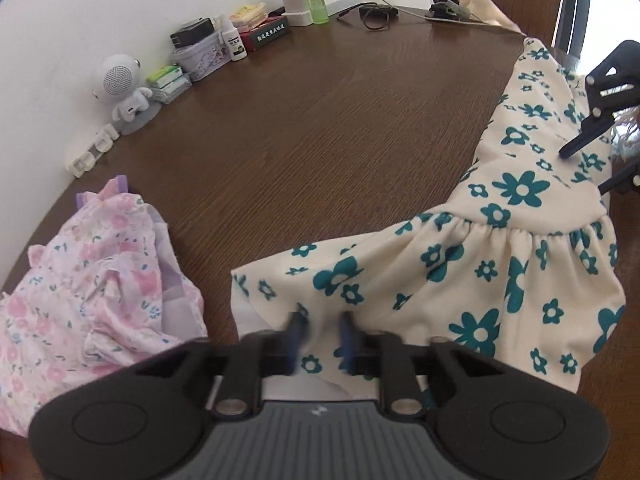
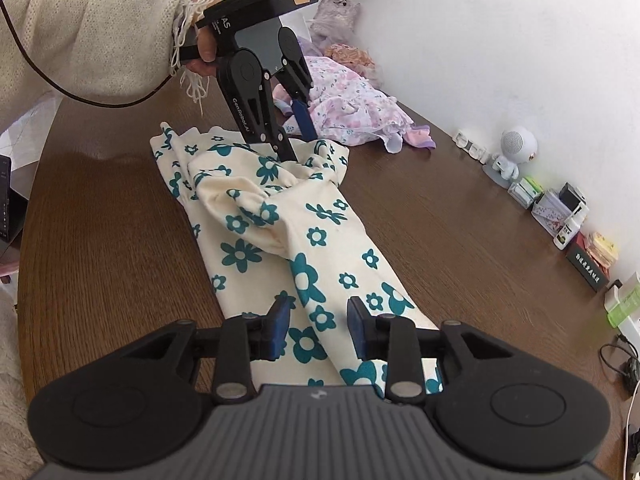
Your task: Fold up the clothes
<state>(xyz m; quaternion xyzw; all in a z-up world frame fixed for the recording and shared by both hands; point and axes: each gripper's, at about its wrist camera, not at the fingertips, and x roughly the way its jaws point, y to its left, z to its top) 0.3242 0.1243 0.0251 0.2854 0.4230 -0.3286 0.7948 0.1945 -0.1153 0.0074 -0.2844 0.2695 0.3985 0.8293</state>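
Seemingly stood early in the fold. Found the floral dress stretched lengthwise on the wooden table, with its skirt hem bunched at the left gripper. Saw those jaws narrowed with cloth between them, but blurred, so could not tell whether truly clamped. Saw the right gripper poised over the other end, jaws apart and holding nothing. Judged a pinch needed there next, then an even carry-over. Noted a pink garment heaped nearby and small clutter along the white wall.
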